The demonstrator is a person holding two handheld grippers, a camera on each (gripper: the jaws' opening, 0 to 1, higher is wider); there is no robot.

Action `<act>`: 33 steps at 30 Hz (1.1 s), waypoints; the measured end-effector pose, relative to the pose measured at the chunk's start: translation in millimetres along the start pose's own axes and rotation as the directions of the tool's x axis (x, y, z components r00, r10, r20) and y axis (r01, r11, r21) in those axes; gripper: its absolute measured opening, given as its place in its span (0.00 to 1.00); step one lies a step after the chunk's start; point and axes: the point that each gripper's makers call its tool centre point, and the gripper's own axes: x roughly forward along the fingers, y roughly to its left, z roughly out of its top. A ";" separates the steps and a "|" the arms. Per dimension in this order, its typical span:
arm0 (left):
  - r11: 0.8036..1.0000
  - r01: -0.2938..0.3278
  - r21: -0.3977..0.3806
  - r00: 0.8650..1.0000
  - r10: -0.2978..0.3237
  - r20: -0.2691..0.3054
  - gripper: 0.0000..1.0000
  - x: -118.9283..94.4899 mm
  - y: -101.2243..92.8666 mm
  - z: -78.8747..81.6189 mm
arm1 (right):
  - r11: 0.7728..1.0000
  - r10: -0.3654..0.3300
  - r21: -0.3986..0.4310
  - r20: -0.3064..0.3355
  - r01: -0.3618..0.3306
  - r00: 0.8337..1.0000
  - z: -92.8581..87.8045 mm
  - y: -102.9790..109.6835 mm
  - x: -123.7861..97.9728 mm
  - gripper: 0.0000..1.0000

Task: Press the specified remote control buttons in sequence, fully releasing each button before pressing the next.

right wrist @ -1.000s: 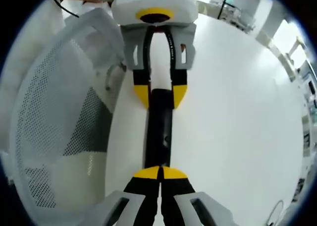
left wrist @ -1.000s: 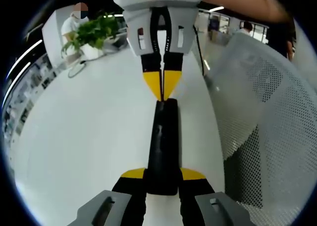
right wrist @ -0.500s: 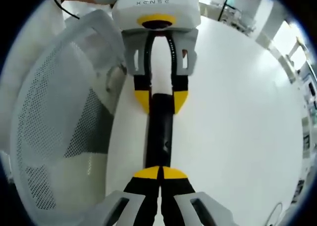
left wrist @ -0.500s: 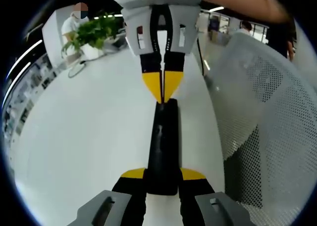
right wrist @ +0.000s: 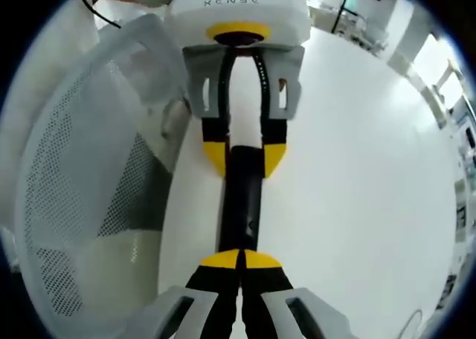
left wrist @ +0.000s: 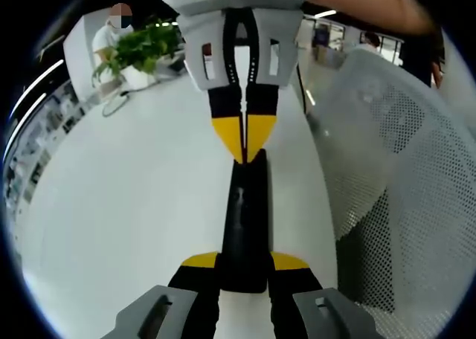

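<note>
My left tool [left wrist: 244, 268] is grasping the remote [left wrist: 245, 212]; right tool [left wrist: 243, 137], clenched, is pressing its end, risking sliding off.

Remotes: one [left wrist: 245, 220]
Tongs: two, left [left wrist: 244, 266] and right [right wrist: 239, 260]
Mesh chairs: one [left wrist: 401, 175]
Potted plants: one [left wrist: 137, 53]
Tabletops: one [left wrist: 126, 205]

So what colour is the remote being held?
Black, clearest in the left gripper view: the remote.
</note>
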 end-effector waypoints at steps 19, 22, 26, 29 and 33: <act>1.000 -0.003 0.000 1.000 0.003 -0.006 0.23 0.6 0.6 -0.4 | 1.000 0.019 -0.009 -0.011 -0.019 1.000 -1.7 -0.3 9.9 0.00; 1.000 -0.003 -0.001 1.000 0.003 -0.006 0.23 0.4 0.4 -0.1 | 1.000 0.024 -0.012 -0.018 -0.024 1.000 -2.8 -0.3 12.9 0.00; 1.000 -0.004 -0.002 1.000 0.004 -0.005 0.23 -0.9 -1.5 1.5 | 0.999 0.032 -0.012 -0.024 -0.032 0.999 -3.9 0.9 15.7 0.00; 1.000 -0.005 -0.003 1.000 0.005 -0.003 0.23 0.3 0.3 -0.3 | 0.999 0.033 -0.014 -0.026 -0.033 0.999 -4.2 0.9 18.2 0.00; 1.000 -0.005 -0.004 1.000 0.005 -0.004 0.23 0.8 1.1 -1.4 | 0.999 0.034 -0.018 -0.031 -0.035 0.999 -4.3 0.6 17.8 0.00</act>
